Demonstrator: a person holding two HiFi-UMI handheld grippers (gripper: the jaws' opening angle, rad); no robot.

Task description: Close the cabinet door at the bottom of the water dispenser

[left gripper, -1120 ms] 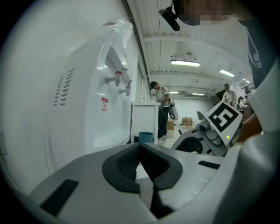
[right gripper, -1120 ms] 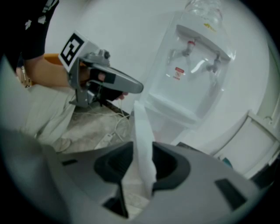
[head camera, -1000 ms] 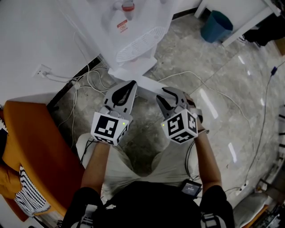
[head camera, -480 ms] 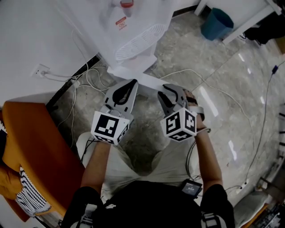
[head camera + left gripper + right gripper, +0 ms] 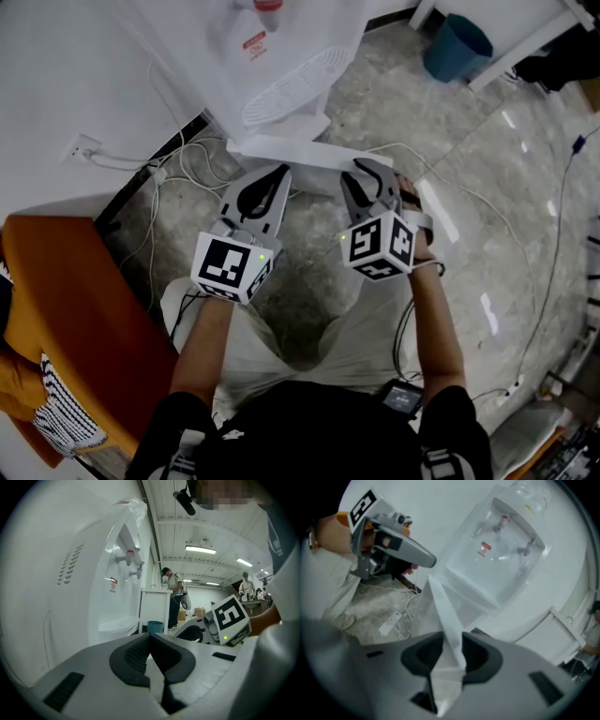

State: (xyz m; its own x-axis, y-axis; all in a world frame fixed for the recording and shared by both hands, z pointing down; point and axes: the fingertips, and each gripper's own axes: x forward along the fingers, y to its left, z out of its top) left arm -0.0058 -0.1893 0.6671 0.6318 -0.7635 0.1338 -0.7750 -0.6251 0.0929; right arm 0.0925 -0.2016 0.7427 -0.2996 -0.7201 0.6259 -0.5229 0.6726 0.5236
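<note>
The white water dispenser (image 5: pixel 281 56) stands against the wall at the top of the head view. Its bottom cabinet door (image 5: pixel 291 155) stands swung out over the floor, and I see it as a thin white edge. My right gripper (image 5: pixel 363 175) is at the door's free end. In the right gripper view the door (image 5: pixel 443 616) runs edge-on between the two pads, and my right gripper (image 5: pixel 451 656) is shut on it. My left gripper (image 5: pixel 274 180) hangs just in front of the door's middle, apart from it. In its own view the left gripper (image 5: pixel 150 641) is shut with nothing in it.
An orange chair (image 5: pixel 66 309) stands close at the left. White cables (image 5: pixel 178 169) and a power strip (image 5: pixel 391 623) lie on the marble floor beside the dispenser, below a wall socket (image 5: pixel 82 148). A blue bin (image 5: pixel 457 52) and a white table (image 5: pixel 525 37) are at the far right.
My right gripper has moved forward and a little right onto the free end of the door. The left gripper has hardly moved.
</note>
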